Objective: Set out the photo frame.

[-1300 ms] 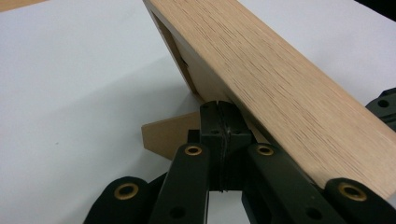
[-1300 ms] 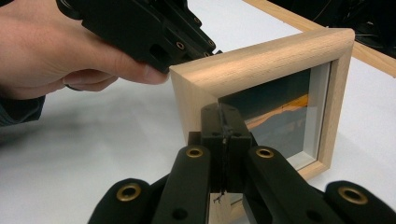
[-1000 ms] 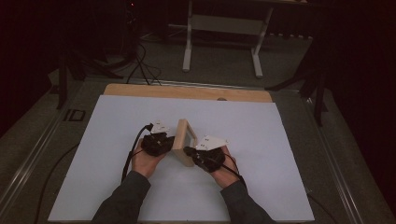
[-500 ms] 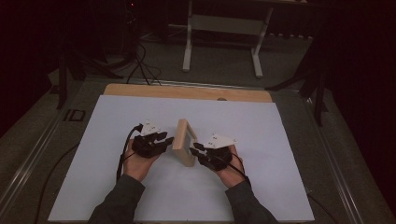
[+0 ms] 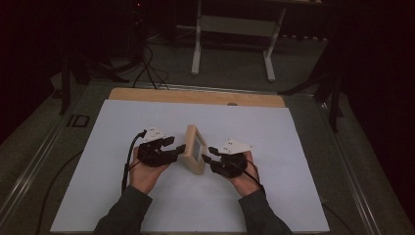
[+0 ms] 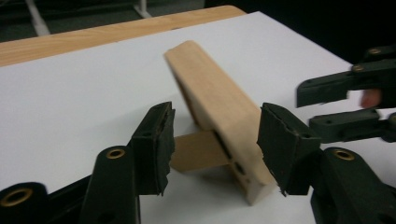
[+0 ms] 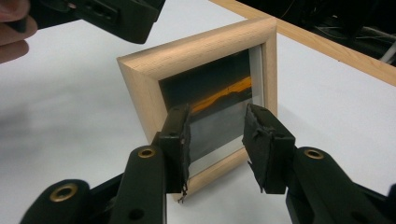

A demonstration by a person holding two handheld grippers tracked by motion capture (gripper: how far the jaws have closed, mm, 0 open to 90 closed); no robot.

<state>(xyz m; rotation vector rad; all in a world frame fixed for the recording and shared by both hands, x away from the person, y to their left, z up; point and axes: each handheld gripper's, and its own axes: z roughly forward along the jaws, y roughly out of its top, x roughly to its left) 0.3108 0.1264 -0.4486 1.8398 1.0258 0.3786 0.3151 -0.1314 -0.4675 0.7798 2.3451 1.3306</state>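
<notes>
Wooden picture frame [image 5: 194, 149]: upright on rear easel strut [image 6: 198, 151], free-standing. Left gripper [image 5: 177, 149], right gripper [image 5: 209, 152]: jaws just opening, holding nothing. Risk: stray jaw nudge topples frame.

A white sheet [image 5: 293, 147] is laid over a wooden table [image 5: 195, 96], whose far edge is left bare. Beyond it, a grey floor [image 5: 230, 63] is seen in dim light, with a light metal stand [image 5: 235, 29] and black cables [image 5: 147, 68] near it.

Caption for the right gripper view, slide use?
Open right gripper facing the glass front of a wooden picture frame standing on white table.
</notes>
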